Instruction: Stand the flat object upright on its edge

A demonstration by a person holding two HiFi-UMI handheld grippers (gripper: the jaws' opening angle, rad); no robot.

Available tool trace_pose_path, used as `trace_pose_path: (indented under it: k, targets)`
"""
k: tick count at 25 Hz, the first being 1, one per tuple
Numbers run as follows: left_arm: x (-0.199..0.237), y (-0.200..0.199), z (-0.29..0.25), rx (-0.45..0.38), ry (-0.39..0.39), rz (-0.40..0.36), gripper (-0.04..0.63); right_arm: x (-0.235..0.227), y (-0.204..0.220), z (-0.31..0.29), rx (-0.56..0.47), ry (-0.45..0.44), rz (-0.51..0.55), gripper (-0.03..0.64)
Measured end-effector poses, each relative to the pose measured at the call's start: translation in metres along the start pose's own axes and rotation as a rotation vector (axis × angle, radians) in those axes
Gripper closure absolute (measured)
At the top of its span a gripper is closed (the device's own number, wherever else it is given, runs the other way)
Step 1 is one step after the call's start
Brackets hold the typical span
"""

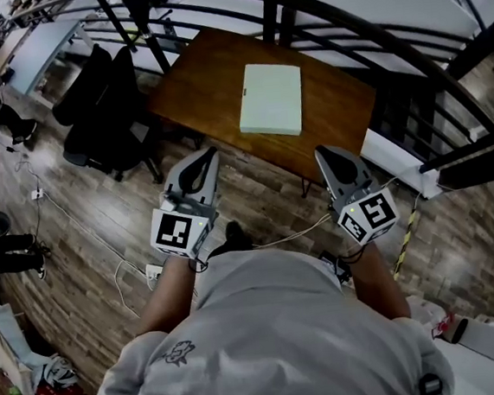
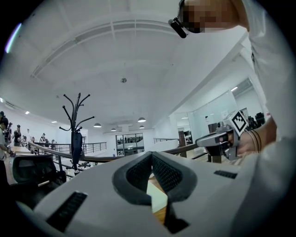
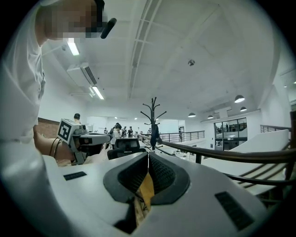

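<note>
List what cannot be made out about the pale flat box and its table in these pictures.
Box underside: head view; the box lies flat on the table.
Print on it: head view; too small.
Box outline: gripper views; the left tool and right tool block nearly all.

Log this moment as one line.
left gripper: shut, empty | right gripper: shut, empty | pale green box: flat on wooden table, untouched
</note>
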State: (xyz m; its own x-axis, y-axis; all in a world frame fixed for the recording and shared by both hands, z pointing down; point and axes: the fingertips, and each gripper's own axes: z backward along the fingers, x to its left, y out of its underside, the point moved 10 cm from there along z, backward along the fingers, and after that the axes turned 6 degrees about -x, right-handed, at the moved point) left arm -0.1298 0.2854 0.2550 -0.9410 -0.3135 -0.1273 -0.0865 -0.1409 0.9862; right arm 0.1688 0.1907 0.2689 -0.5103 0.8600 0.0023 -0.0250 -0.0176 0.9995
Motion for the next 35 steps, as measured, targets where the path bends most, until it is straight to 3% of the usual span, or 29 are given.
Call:
trace_pose_path:
  k: [9, 15, 24, 35]
  targets:
    - [0.096, 0.003, -0.029, -0.011, 0.082, 0.015, 0.583, 0.008, -0.011, -0.083, 0.008, 0.085, 0.005, 0.583]
    - [0.137, 0.009, -0.039, 0.004, 0.129, 0.014, 0.583, 0.016, -0.006, -0.119, 0.011, 0.124, -0.014, 0.583]
    - [0.151, 0.026, -0.059, 0.022, 0.147, 0.027, 0.583, 0.001, 0.005, -0.134, 0.025, 0.152, -0.032, 0.583]
    - [0.154, 0.038, -0.117, 0.041, 0.131, 0.047, 0.583, -0.064, 0.008, -0.155, 0.034, 0.134, -0.040, 0.582]
